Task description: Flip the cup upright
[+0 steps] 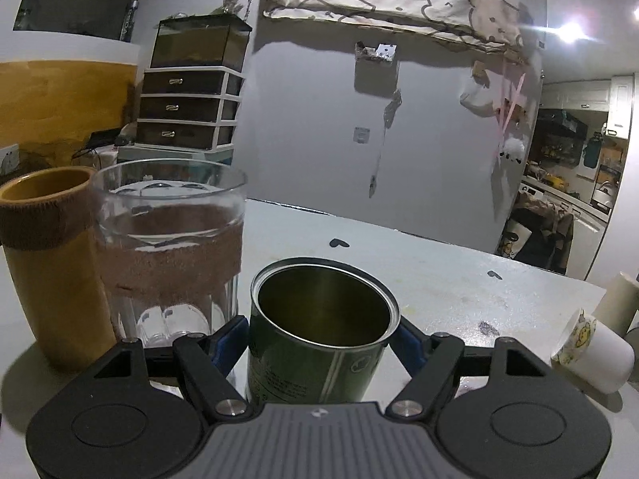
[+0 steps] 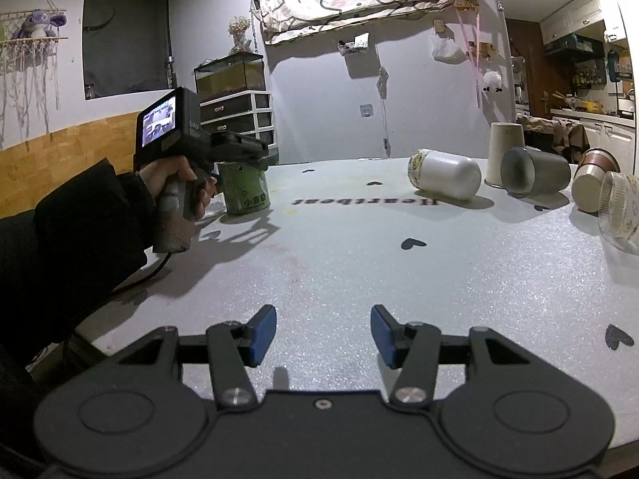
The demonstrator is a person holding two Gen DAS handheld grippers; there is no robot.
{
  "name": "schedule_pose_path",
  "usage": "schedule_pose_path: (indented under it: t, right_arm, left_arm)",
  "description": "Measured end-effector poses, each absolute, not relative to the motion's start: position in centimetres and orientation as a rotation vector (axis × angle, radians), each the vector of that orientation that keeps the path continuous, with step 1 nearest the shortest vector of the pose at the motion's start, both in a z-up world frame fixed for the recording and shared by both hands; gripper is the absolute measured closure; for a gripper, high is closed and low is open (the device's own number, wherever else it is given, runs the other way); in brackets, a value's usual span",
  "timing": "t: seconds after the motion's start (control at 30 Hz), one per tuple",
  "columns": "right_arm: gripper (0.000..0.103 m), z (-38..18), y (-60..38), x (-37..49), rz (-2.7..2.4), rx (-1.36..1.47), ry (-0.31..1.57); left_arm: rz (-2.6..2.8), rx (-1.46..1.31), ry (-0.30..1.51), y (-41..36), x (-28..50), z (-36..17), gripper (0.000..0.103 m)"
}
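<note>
Green metal tin cup [image 1: 319, 335]: upright, mouth up, long axis vertical, near the counter's [image 2: 359, 263] left edge, between the blue pads of the left tool [image 1: 321, 339]. Pads alongside both walls; firm pinch or mere contact not determinable. Just beside: clear ribbed glass with brown band [image 1: 169, 247], tall amber tumbler [image 1: 48, 263]. Right tool [image 2: 323, 333]: spread, holding nothing, well apart. White cylindrical cup with patterned rim [image 2: 447, 173]: on its side, axis roughly parallel to the far edge, nearer the right tool; likely next.
</note>
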State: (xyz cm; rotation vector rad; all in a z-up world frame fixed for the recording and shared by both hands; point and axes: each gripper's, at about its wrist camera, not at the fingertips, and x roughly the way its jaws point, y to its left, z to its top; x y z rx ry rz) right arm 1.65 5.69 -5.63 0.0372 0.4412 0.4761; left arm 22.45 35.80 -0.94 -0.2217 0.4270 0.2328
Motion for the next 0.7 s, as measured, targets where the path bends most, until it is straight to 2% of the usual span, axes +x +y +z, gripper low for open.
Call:
schedule_pose_path:
  t: [0.03,0.1,0.17,0.43,0.7]
  right_arm:
    - [0.049,-5.6,5.7,1.7,0.477,0.037,0.441]
    - [0.049,-5.6,5.7,1.7,0.477,0.036,0.439]
    - [0.049,-5.5,5.8,1.8,0.478,0.034,0.432]
    - [0.049,-4.4,5.9,2.4,0.463,0.016,0.383]
    - [0.048,-3.3,6.1,3.3,0.440,0.024,0.356]
  left_arm:
    - [0.230,-0.225,0.430,35.8,22.4,-0.9,0.025]
    - [0.214,-0.226,0.451,35.8,22.3,-0.9,0.013]
    - [0.188,-0.229,0.457,35.6,21.7,-0.7,0.008]
    - [0.112,-0.199,0.479,34.4,16.7,0.4,0.006]
    - [0.126,-0.145,0.415,33.4,9.0,1.0,0.002]
